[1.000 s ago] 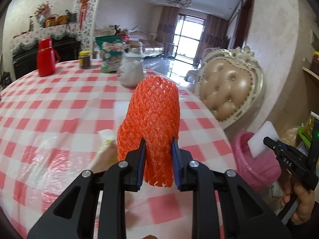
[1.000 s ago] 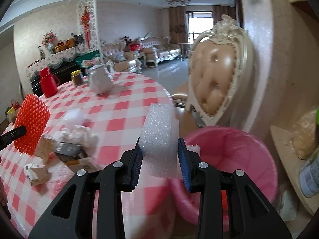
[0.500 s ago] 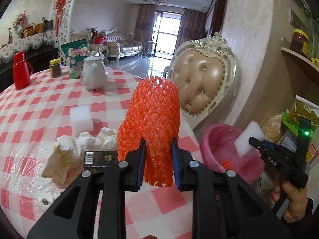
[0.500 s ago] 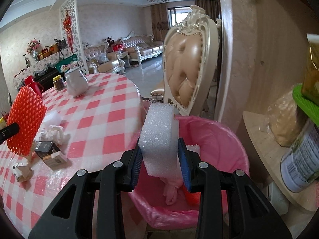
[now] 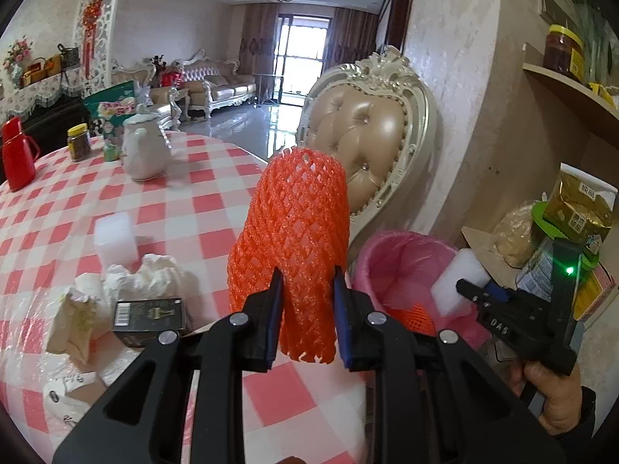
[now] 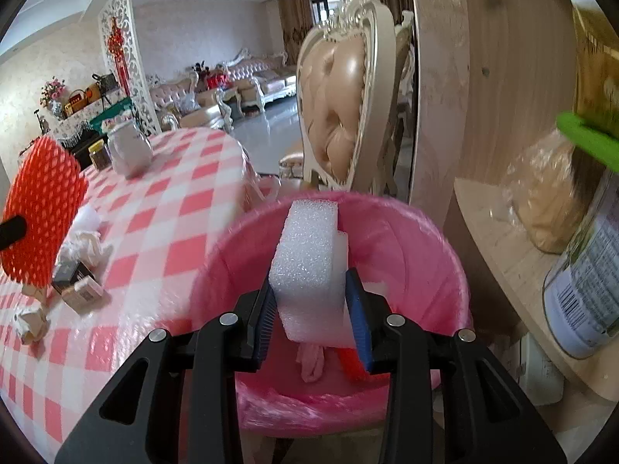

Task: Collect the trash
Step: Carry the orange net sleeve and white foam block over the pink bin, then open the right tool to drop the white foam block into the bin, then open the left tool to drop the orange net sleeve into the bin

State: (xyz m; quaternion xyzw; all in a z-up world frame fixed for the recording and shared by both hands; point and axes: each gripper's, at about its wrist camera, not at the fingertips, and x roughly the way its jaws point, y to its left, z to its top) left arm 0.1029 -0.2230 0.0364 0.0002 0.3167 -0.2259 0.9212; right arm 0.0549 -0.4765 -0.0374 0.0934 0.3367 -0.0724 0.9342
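Now, we are holding the right gripper (image 6: 311,301) over the pink bin (image 6: 437,239), its fingers (image 6: 263,309) pinching the white foam block (image 6: 305,263) and just beginning to ease apart; the block is sitting right above the bin's mouth, where some red netting and pale scraps are already lying; to drop it cleanly we are wanting to keep it inside the rim, point the fingers down, and spread them fully so the soft foam does not cling to a pad and tip out toward the chair (image 6: 340,89). Meanwhile, we are carrying the left gripper (image 5: 305,301) above the edge of the checked bench (image 5: 154,208), its fingers (image 5: 271,309) pressed onto the lower end of the orange foam net (image 5: 294,232), which is standing upright; the bin is just to its right, so we are judging it goes in next; more tissue wads (image 5: 151,274) and a small dark box (image 5: 149,315) are waiting on the bench.
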